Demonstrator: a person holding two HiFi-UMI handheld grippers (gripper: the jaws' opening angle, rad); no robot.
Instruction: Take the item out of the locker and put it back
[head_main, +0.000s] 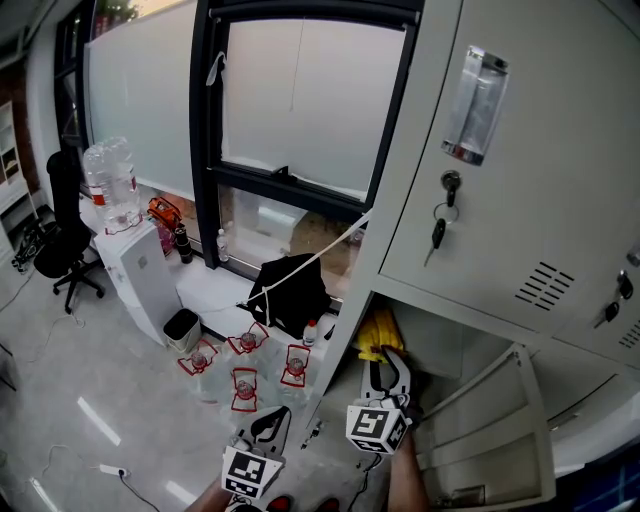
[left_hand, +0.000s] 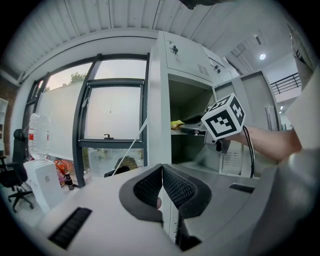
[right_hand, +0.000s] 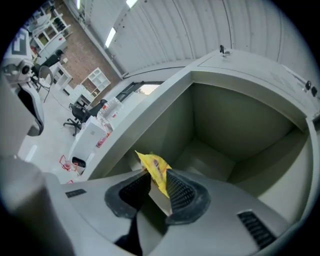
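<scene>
1. Standing slightly apart, the jaws of the right claw (right_hand: 157, 182) flanked a yellow packet (right_hand: 155, 167), which leaned on one pad and left a gap at the other.
2. The yellow packet was at the mouth of the open locker compartment (right_hand: 240, 125).
3. The left claw (left_hand: 161, 187) was closed and empty.

locker compartment (right_hand: 240, 125): grey metal, door open; yellow packet (right_hand: 156, 170) at its front edge. floor (head_main: 90, 370): pale, glossy; carries four clear jugs with red handles (head_main: 245, 388), small black bin (head_main: 182, 327), black office chair (head_main: 60, 240), white cabinet (head_main: 145, 270).
</scene>
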